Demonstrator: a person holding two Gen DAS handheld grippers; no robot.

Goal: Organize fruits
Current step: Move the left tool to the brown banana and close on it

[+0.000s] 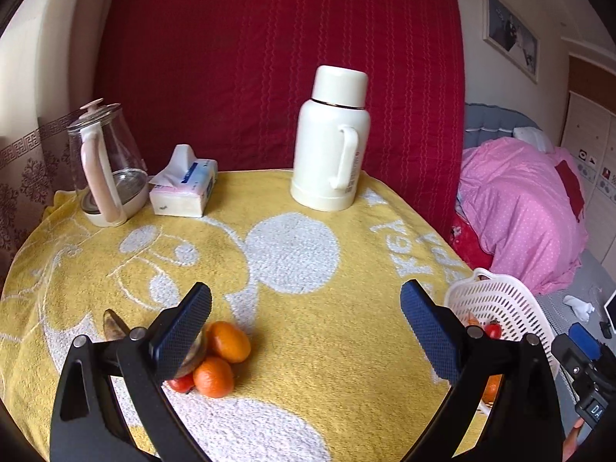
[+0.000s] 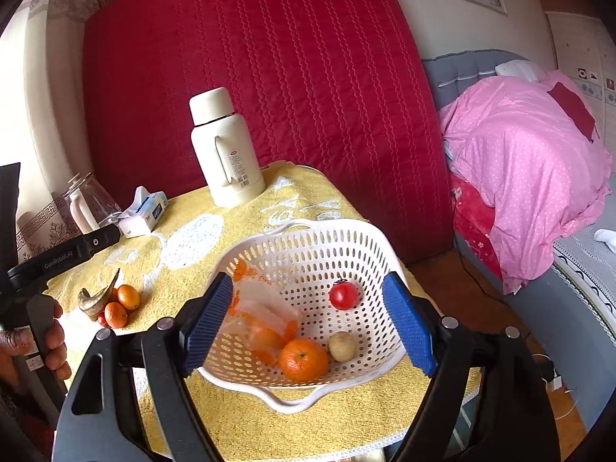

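A yellow-towelled bench (image 2: 246,423) carries a white basket (image 2: 346,238) holding a mandarin (image 2: 303,359), a tomato (image 2: 343,295) and a small pale fruit (image 2: 341,345). Two more mandarins (image 1: 223,358) lie outside it. The left gripper (image 1: 306,313) and right gripper (image 2: 308,315) both gape apart, empty.

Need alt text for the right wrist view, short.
Open right gripper above a white basket holding a tomato, an orange, a small brownish fruit and a plastic bag. More fruit lies left on the yellow towel.
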